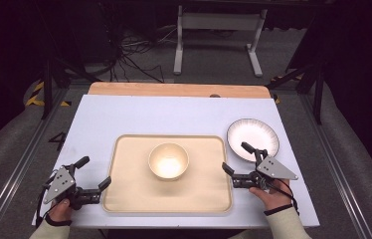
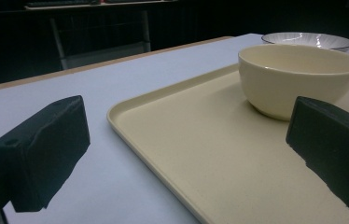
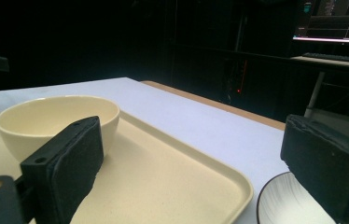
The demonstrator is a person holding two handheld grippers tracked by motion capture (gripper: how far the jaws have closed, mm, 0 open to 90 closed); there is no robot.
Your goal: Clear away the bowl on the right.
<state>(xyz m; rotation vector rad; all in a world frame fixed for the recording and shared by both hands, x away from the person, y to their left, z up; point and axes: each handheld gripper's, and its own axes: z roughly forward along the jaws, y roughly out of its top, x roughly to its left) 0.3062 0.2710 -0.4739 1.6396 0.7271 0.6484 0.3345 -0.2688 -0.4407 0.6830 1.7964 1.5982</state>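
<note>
left claw [image 1: 93, 173]: nearest the high camera, at the desk's near left corner; jaws wide, nothing between them. one jaw stands over the bare desk, the other over the tray's left edge, as the left gripper view shows.
right claw [image 1: 237, 158]: near right, jaws wide and holding nothing. one jaw over the tray's right edge, the other at the plate's near rim. whether either touches, cannot tell.
tray [image 1: 129, 194]: lies flat mid-desk, between the two claws, the long side toward the person.
bowl [image 1: 168, 160]: stands upright on the tray, about its middle, a little to the far side; looks empty.
plate [image 1: 258, 130]: on the bare desk just beside the tray's far right corner, apart from it.
progress: judged from this, nothing is gripped or lifted. both claws flank the tray, so a two-handed grip on its edges looks like the step in hand. closing, lifting and carrying are all left. the plate is untouched.
materials: the tray is matte cream, likely plastic, a rounded rectangle with a low raised lip. the bowl is glossy cream, likely ceramic, round and deep. the plate is shallow, white, with fine ribbing and a dark rim. the desk has a smooth pale top and a wood strip along the far edge.
</note>
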